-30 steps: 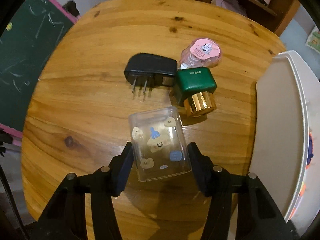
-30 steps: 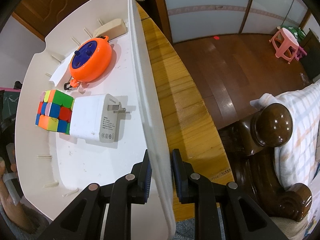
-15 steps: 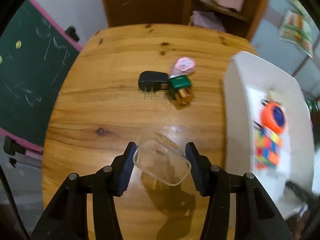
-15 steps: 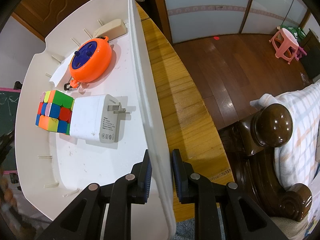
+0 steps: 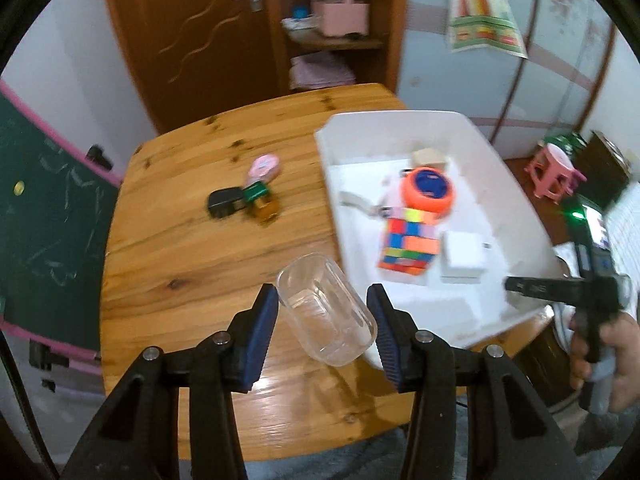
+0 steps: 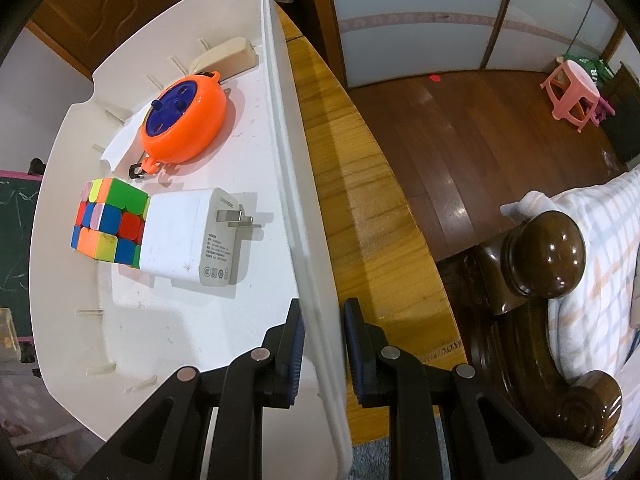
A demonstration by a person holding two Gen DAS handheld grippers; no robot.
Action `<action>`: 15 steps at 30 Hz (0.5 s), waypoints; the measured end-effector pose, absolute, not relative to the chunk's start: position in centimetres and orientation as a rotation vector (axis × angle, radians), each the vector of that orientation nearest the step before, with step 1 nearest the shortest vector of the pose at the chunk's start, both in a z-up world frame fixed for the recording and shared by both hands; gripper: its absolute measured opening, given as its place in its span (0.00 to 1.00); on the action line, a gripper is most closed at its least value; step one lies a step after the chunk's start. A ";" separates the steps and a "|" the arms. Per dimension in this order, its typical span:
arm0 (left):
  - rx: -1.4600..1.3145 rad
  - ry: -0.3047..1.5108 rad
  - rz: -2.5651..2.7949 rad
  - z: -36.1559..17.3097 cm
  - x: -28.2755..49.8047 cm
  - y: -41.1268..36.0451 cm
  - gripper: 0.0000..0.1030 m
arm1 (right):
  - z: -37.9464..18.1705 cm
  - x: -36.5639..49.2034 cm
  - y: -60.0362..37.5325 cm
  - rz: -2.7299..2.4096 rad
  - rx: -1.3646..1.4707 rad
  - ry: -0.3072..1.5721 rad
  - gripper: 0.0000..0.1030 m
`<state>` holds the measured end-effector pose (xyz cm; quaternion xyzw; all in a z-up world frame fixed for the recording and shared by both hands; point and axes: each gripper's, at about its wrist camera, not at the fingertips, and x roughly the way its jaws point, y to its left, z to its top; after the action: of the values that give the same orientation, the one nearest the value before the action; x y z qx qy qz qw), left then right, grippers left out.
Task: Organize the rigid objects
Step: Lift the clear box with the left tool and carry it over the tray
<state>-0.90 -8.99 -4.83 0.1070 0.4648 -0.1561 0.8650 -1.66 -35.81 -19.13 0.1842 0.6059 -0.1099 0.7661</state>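
A clear plastic box (image 5: 332, 320) hangs above the round wooden table (image 5: 180, 264), close to the near-left corner of the white tray (image 5: 332, 184). My left gripper (image 5: 322, 302) has its pads on the box's two sides, and its jaws are closing on it. In the tray lie an orange reel (image 5: 430, 190), a colour cube (image 5: 408, 240) and a white charger (image 5: 464, 258). My right gripper (image 6: 323, 312) is shut on the tray's right wall (image 6: 304, 200). A black plug (image 5: 226, 202), a green-capped gold bottle (image 5: 260, 200) and a pink-lidded jar (image 5: 262, 166) lie on the table.
A beige block (image 6: 224, 56) rests at the tray's far end. A green chalkboard (image 5: 44, 216) stands left of the table, with a wooden cabinet (image 5: 328, 24) behind. To the right are a dark carved chair arm (image 6: 544, 248) and a pink stool (image 6: 572, 88).
My left gripper has lifted the clear box off the table and swung it right, bringing the tray into view. The right gripper and the tray have not moved.
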 end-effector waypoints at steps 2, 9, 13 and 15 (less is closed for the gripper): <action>0.243 0.959 -0.366 -4.4 -1.4 -10.4 0.48 | -19.1 -1.6 -35.7 -0.241 0.391 1.317 0.21; 0.283 0.927 -0.456 -3.7 -1.6 -14.8 0.47 | -18.9 -1.4 -35.0 -0.252 0.358 1.318 0.21; 0.291 0.941 -0.492 -4.2 -0.8 -17.2 0.47 | -18.9 -1.4 -35.0 -0.246 0.364 1.318 0.21; 0.298 0.949 -0.498 -4.7 -0.2 -18.2 0.47 | -18.8 -1.5 -35.1 -0.239 0.371 1.316 0.21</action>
<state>-0.23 -18.20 -4.67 0.1414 0.4502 -0.2364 0.8494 -1.47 -35.08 -18.83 0.1710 0.6065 -0.1103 0.7686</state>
